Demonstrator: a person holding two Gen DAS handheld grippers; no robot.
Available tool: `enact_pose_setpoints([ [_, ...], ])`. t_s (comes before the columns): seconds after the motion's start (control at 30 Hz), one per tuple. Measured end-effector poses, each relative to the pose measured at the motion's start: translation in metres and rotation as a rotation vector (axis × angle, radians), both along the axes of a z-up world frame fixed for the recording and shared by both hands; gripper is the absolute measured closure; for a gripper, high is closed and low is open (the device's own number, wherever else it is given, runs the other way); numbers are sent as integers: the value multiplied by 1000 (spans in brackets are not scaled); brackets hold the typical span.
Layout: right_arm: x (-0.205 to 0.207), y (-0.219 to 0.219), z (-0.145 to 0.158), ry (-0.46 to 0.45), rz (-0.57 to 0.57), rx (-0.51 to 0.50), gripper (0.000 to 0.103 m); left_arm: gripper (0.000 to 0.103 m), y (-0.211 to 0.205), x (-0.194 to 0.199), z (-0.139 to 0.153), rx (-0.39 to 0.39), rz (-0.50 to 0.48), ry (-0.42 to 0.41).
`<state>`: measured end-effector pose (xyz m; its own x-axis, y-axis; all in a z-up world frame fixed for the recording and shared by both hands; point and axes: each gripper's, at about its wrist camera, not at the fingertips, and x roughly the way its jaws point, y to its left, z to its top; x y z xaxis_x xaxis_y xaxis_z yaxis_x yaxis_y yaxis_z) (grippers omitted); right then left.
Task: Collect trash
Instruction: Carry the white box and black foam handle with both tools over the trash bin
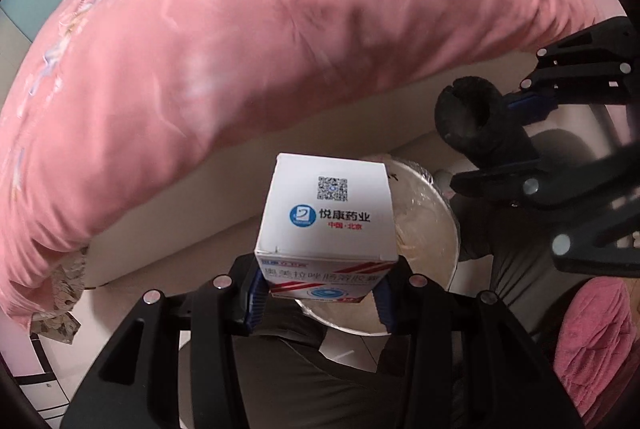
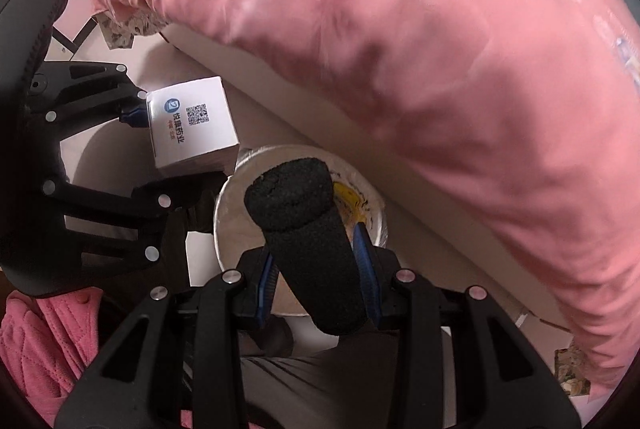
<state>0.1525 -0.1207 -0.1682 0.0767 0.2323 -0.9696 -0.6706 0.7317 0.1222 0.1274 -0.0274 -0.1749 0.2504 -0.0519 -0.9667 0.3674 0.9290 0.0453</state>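
My left gripper [image 1: 322, 303] is shut on a white medicine box [image 1: 326, 213] with a QR code and blue logo, held above a round bin lined with a pale bag [image 1: 430, 229]. The box also shows in the right wrist view [image 2: 192, 127], with the left gripper [image 2: 132, 117] behind it. My right gripper [image 2: 318, 281] is shut on a black foam tube [image 2: 308, 229], held over the same bin [image 2: 236, 229]. The tube [image 1: 476, 121] and right gripper [image 1: 524, 107] show at the right of the left wrist view. Something yellow [image 2: 350, 199] lies in the bin.
A large pink quilt [image 1: 248, 41] hangs over the bed edge just beyond the bin, also in the right wrist view [image 2: 420, 49]. The bed's pale side panel [image 1: 192, 213] runs behind the bin. A pink sleeve [image 2: 44, 345] and grey trousers [image 1: 304, 385] are close below.
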Motion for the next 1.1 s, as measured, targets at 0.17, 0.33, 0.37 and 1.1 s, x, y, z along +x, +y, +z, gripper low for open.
enact_pose_setpoints([
  [0.17, 0, -1, -18, 42, -8, 1, 66, 57, 0, 5, -20, -12, 6, 46],
  [0.33, 0, -1, -37, 88, -16, 4, 66, 57, 0, 7, -38, -24, 18, 87],
  [0.37, 0, 0, -41, 94, -18, 3, 66, 57, 1, 9, -42, -26, 22, 96],
  [1.1, 2, 13, -120, 264, -60, -12, 66, 57, 8, 10, -112, -53, 96, 272],
])
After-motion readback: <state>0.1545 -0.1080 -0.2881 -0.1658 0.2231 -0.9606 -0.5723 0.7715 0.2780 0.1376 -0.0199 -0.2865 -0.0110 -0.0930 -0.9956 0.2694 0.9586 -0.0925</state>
